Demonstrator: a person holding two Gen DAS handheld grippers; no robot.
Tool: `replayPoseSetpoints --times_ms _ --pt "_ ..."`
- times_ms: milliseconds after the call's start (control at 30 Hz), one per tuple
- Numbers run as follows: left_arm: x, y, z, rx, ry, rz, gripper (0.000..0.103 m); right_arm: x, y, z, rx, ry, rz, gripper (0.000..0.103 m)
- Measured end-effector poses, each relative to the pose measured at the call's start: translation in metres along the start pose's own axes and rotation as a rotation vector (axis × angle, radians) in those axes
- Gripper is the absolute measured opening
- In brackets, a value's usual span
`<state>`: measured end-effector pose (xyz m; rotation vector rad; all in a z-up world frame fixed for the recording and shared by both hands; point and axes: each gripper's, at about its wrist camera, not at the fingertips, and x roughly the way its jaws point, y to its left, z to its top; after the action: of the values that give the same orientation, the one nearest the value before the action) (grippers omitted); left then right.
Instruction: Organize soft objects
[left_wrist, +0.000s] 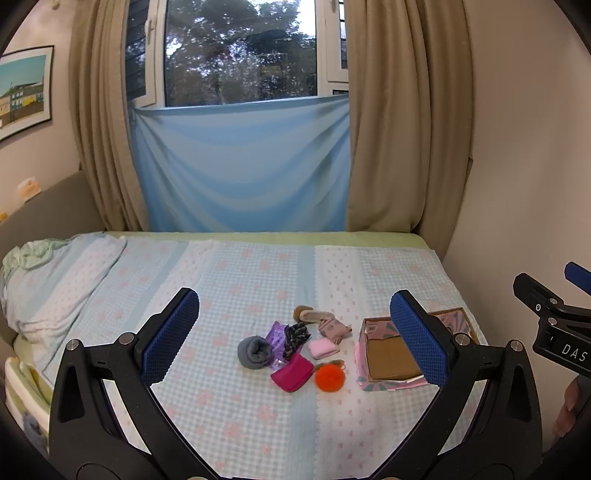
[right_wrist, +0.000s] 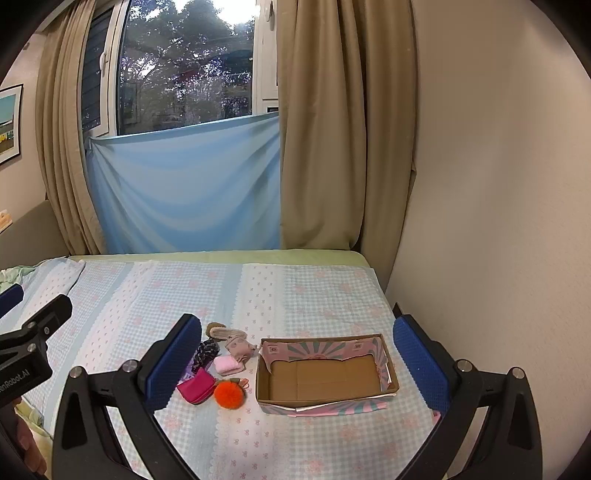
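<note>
Faintly, "DAS" on right tongs (left_wrist: 570, 280), "nRobot.AI" on left tongs (right_wrist: 22, 306).

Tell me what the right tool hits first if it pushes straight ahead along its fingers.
Most likely the cardboard box: the right tool, open and empty, frames it between its fingers. The box looks empty, so the tool would probably meet its near wall or floor, though depth is hard to judge.

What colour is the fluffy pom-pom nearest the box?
Bright orange pom-pom, clearest in the right wrist view, beside the box.
</note>
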<state>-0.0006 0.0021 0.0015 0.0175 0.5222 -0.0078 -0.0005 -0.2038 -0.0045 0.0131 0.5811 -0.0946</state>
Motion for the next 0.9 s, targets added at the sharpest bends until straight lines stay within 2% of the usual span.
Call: replayPoseSetpoints --times_ms 900 --pt "0.0007 0.0060 -0.0019 -0.002 0.005 -0.001 0.103 0.0038 0.0021 -0.0013 -0.010 -0.016 0.018 0.103"
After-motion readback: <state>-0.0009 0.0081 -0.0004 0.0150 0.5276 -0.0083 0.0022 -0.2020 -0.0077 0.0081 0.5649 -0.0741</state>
